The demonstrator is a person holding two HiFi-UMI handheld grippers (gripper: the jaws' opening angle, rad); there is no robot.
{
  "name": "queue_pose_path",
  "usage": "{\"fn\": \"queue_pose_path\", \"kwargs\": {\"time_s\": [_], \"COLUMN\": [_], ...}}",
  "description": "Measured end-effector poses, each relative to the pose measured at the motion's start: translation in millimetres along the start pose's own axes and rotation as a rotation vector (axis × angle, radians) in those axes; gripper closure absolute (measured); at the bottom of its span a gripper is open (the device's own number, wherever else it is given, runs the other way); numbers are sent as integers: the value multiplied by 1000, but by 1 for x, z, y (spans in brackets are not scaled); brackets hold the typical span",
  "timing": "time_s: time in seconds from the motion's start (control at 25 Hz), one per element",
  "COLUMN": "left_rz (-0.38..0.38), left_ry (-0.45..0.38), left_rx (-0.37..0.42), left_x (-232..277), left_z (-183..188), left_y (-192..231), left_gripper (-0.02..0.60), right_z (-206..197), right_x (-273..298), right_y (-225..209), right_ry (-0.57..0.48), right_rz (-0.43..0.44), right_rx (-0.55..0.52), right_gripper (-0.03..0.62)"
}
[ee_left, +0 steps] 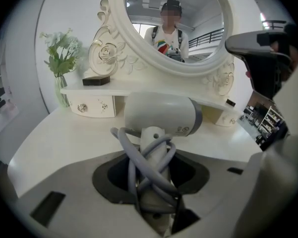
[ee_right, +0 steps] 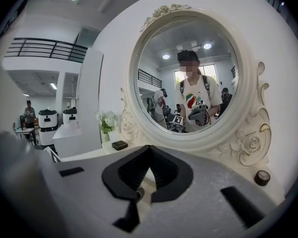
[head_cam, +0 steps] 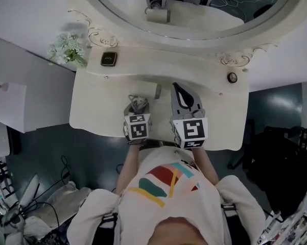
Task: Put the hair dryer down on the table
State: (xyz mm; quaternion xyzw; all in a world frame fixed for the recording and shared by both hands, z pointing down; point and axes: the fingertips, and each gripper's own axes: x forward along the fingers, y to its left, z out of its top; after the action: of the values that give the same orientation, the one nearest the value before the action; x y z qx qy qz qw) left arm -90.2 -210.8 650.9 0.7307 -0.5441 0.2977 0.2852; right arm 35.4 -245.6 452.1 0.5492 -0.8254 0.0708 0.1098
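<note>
A white hair dryer (ee_left: pixel 161 114) with a grey band at its end has a grey cord (ee_left: pixel 148 158) wound round its handle. My left gripper (ee_left: pixel 151 182) is shut on that handle and tilts down over the near part of the cream vanity table (head_cam: pixel 99 111). In the head view the dryer's barrel (head_cam: pixel 157 90) pokes out just beyond the left gripper (head_cam: pixel 138 106); whether it touches the tabletop I cannot tell. My right gripper (head_cam: pixel 179 88) hovers to its right, jaws shut on nothing, and faces the mirror in its own view (ee_right: pixel 149 155).
A round ornate mirror (head_cam: pixel 194 14) rises behind a raised shelf with small drawers (ee_left: pixel 91 105). On the shelf stand a vase of white flowers (head_cam: pixel 66 49), a black box (head_cam: pixel 109 58) and a small dark round thing (head_cam: pixel 232 77). The table's front edge is at the person's body.
</note>
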Motion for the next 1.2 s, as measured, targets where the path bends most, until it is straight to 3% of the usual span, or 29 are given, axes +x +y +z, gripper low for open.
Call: {"fn": "queue_pose_path", "kwargs": {"time_s": [0.4,0.56,0.84,1.04,1.2], "left_rz": [4,-40,-46,-111,-85], "left_ry": [59,79,73,-33,-108], "left_rx": [-30,-36,-23,-81,-94], "left_x": [12,13,13,-6,-23], "left_z": [-13,-13,-14,11,40], "left_y": [6,1,-2,-5,5], "left_gripper": [403,402,390,314,308], "right_z": [-4,-3,0,5,10], "right_x": [-1,0,1,-2,-3], "right_y": [-2,-1,9,10,12], "right_ry": [10,7,-7,-36,-51], "right_rz": [-6,-8,5,2,7], "right_rx": [14,15,10,16,27], "right_gripper": [594,594,594,594,594]}}
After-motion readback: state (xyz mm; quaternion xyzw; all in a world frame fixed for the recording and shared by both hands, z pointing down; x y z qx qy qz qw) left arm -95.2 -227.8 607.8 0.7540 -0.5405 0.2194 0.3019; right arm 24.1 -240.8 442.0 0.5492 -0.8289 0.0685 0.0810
